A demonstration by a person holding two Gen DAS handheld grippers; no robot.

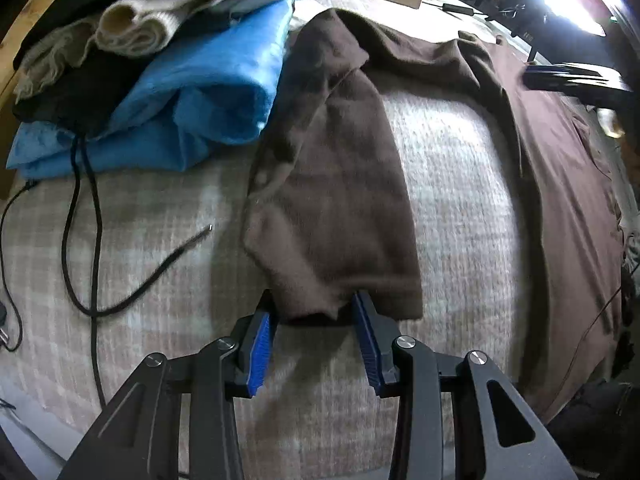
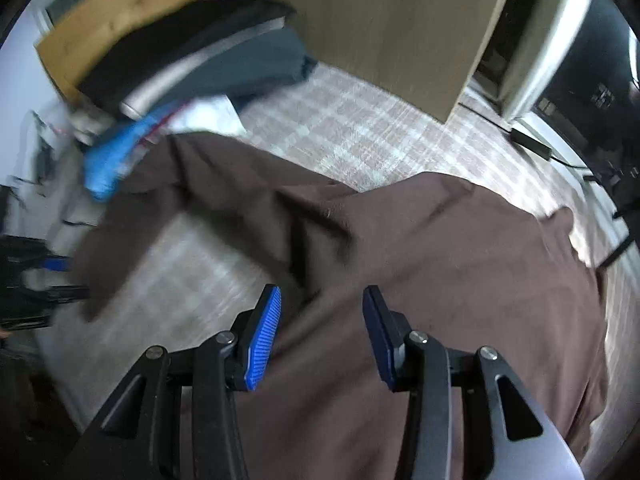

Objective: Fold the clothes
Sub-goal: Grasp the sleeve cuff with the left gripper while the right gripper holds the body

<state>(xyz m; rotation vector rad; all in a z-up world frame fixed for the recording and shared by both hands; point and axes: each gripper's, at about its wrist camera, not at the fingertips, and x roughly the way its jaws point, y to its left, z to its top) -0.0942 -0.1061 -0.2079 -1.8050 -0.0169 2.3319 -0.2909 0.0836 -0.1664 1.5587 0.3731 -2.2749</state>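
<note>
A brown long-sleeved garment (image 1: 560, 200) lies spread on the plaid bedcover (image 1: 452, 200). One sleeve (image 1: 332, 200) runs down the middle of the left wrist view. The sleeve's cuff sits slightly raised between the blue pads (image 1: 260, 344) of my left gripper (image 1: 314, 308), whose jaws stand apart without squeezing it. In the right wrist view, blurred by motion, my right gripper (image 2: 322, 300) hovers open over the garment's body (image 2: 440, 260). Nothing is between its pads (image 2: 262, 340).
A pile of folded clothes sits at the upper left: a blue piece (image 1: 192, 92), a beige knit (image 1: 160, 20) and dark items. A black cord (image 1: 92, 240) trails across the cover on the left. A wooden panel (image 2: 360, 20) stands behind the bed.
</note>
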